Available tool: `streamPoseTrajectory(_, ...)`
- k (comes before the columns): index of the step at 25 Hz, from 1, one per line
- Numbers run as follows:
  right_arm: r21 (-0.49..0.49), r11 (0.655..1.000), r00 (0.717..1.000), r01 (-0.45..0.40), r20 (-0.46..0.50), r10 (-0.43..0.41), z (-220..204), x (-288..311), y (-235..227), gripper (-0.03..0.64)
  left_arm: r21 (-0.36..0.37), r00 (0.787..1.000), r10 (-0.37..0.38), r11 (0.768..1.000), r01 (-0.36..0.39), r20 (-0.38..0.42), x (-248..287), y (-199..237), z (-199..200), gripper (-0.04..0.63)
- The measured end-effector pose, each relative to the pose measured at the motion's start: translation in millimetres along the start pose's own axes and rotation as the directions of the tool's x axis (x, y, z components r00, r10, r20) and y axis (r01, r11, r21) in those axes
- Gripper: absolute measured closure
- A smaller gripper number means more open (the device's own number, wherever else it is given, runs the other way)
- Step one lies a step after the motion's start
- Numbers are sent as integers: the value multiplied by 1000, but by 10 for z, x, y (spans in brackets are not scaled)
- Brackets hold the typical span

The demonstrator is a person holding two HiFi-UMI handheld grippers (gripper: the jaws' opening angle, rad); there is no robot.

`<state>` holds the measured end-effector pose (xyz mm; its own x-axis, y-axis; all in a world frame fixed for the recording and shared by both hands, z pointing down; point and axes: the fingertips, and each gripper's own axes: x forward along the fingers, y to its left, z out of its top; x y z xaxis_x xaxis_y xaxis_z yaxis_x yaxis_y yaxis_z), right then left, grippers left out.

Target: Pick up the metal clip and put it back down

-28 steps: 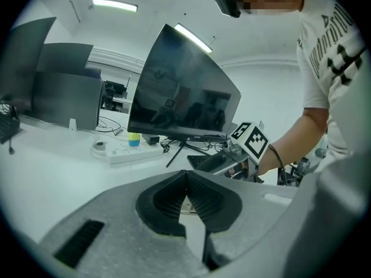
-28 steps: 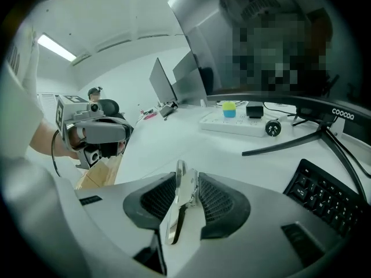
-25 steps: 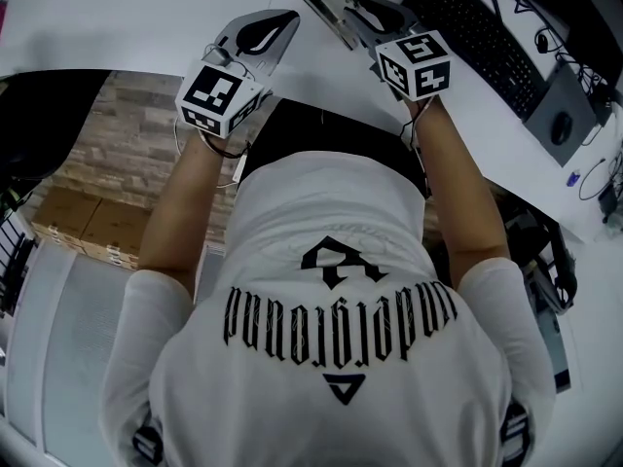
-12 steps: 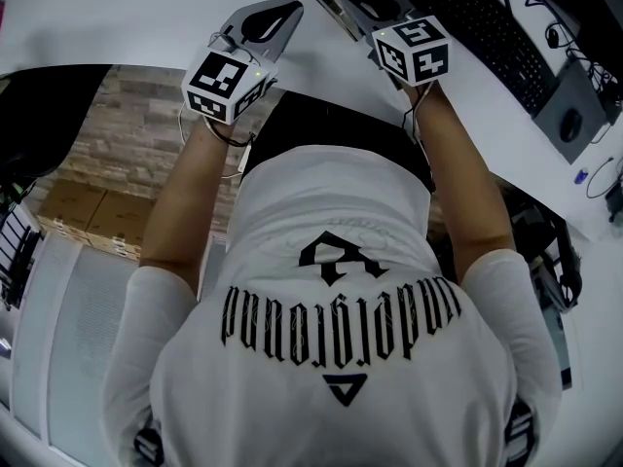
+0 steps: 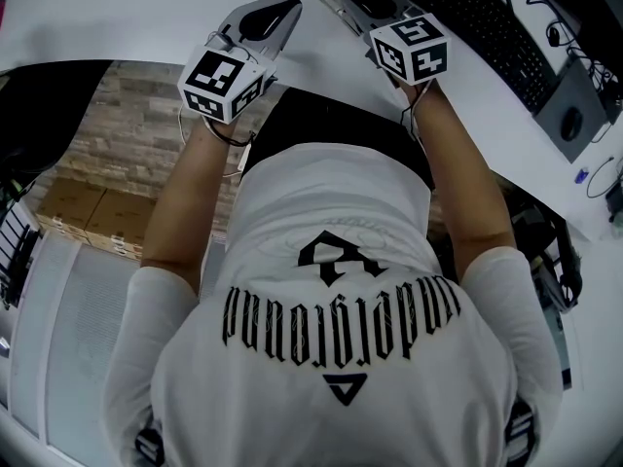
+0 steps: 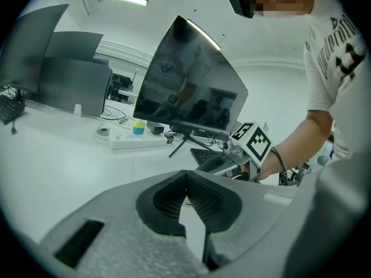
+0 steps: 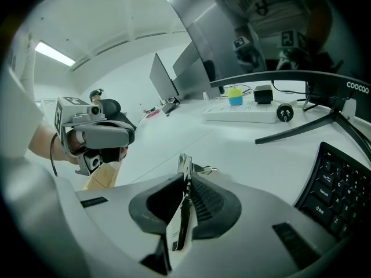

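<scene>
Fingers [image 7: 206, 204] of the right gripper [image 7: 186, 184] have just been closing, and now they are pressing on the metal clip [image 7: 178, 219], which is standing on its edge between the 2 dark ribbed pads. One end of the clip is sticking out a little past the fingertips, with small wire loops showing just beyond it. Whether the clip is touching the white counter [image 7: 174, 138] or is already off it, I cannot tell.

I am judging the clip to be light, thin and stiff, with a smooth shiny surface that is probably slippery against the pads. Its 2 flat sides are giving the best place to hold, and the pads are sitting exactly there. A firm but not hard squeeze seems enough, because a thin plate can turn or slide out if the grip is loose.

On the right side the forearm is reaching forward over the counter and the gripper is pointing downward, with the keyboard [image 7: 342, 184] just beside it. Next to it, the left gripper [image 6: 186, 181] is hovering over the counter at a flatter angle, and its fingers are meeting at the tips with nothing between them.
</scene>
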<state>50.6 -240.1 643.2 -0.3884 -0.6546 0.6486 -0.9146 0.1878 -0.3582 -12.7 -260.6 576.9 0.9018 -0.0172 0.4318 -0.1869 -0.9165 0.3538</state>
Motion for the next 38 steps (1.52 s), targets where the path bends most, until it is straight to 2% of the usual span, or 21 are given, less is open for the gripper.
streamPoseTrajectory(8, -45, 999, 1000, -4, -2, 3, 43, -32, 190, 575, -5, 1000, 13, 1000, -13, 13, -171, -22, 8, 583)
streamPoseTrajectory(15, -97, 995, 1000, 15, 23, -13, 178, -214, 292, 577, 22, 1000, 8, 1000, -9, 26, -272, -106, 96, 583)
streamPoseTrajectory(27, -167, 984, 994, 58, 103, -41, 530, -822, 672, 578, 60, 997, 3, 998, -7, 73, -673, -359, 388, 583)
streamPoseTrajectory(33, -177, 977, 983, 118, 161, -90, 655, -1217, 754, 578, 93, 996, -18, 996, 9, 90, -821, -486, 510, 583)
streamPoseTrajectory(38, -161, 973, 970, 167, 206, -133, 704, -1568, 811, 578, 119, 994, -63, 992, 53, 89, -866, -703, 613, 583)
